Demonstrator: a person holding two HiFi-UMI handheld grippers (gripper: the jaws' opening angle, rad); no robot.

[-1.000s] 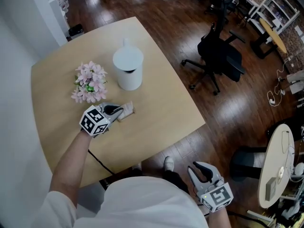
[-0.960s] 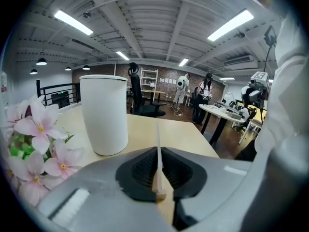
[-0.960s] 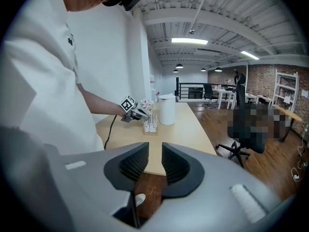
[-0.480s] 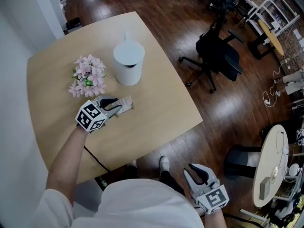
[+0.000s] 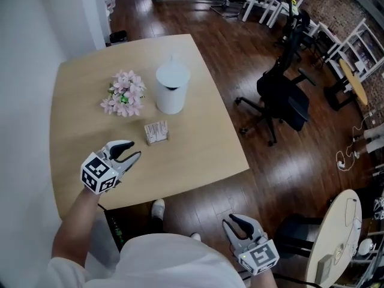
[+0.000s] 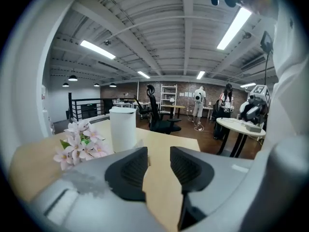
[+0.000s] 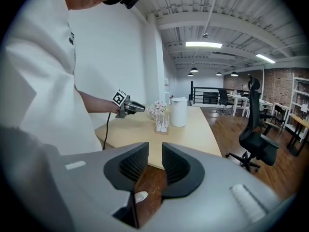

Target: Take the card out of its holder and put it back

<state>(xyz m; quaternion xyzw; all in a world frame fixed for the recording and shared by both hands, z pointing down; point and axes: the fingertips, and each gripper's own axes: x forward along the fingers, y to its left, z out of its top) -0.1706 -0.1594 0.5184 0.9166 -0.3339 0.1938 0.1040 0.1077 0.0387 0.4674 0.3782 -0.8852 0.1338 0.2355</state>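
— Head view: what sits on the desk (image 5: pixel 198 143), and why does the left hand-held gripper (image 5: pixel 134 151) hang clear of it all?

— Farthest beyond that gripper is a white lidded bin (image 5: pixel 172 89); its lid hides any contents. Left of the bin lie pink flowers (image 5: pixel 124 93), with no vase visible. Just ahead of the jaws stands the card holder (image 5: pixel 156 132), apart from them, with white cards upright in it.

— So the card is in there?

— It looks so. The left jaws are opening with nothing between them, which I read as a release. The right hand-held gripper (image 5: pixel 231 221) waits low by the person's body, off the desk, jaws apart over the floor, empty and seemingly not needed.
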